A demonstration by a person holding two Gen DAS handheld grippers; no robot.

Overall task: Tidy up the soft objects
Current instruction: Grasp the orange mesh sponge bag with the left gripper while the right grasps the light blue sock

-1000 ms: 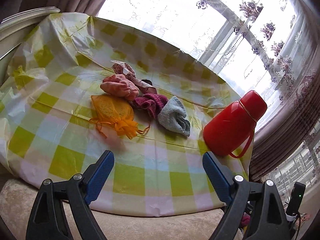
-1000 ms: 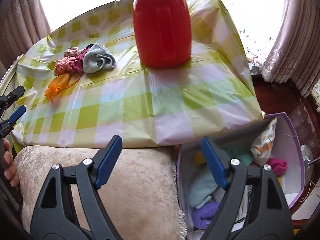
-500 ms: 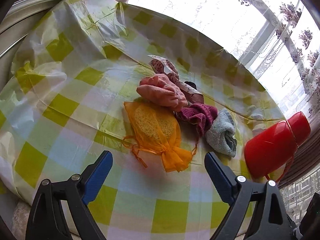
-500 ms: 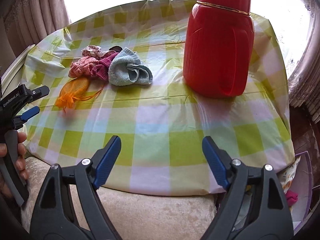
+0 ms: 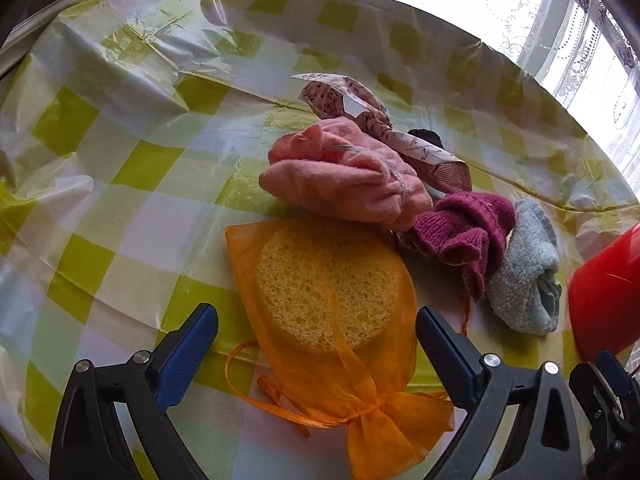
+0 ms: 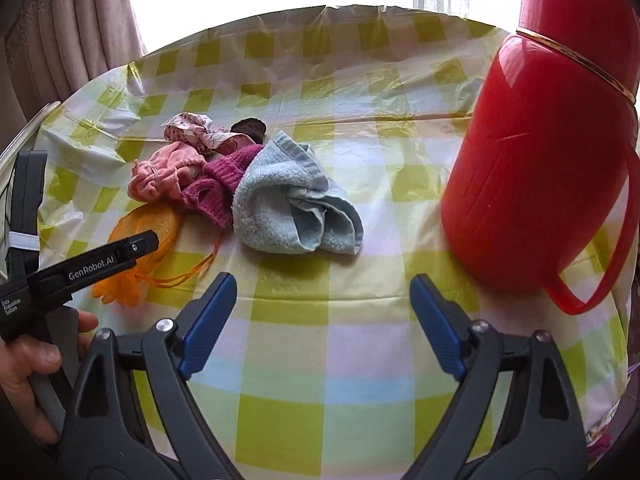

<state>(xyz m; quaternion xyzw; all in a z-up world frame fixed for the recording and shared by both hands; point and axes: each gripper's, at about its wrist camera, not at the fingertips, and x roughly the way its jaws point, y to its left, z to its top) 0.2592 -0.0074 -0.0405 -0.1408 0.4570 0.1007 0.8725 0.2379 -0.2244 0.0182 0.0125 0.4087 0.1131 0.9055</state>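
Left wrist view: the left hand-held gripper [image 5: 316, 320], jaws just opened wide and empty, straddles the orange pouch [image 5: 340, 320] on the tabletop [image 5: 120, 208]; the pouch's long axis runs toward the camera. The right hand-held gripper [image 6: 324, 304], also apart, faces the blue towel [image 6: 292, 208], farther off.

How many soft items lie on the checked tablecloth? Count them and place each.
6, clustered together: orange mesh bag nearest; pink cloth behind it; floral cloth farthest; maroon knit and light blue towel toward the red flask; dark piece mostly hidden.
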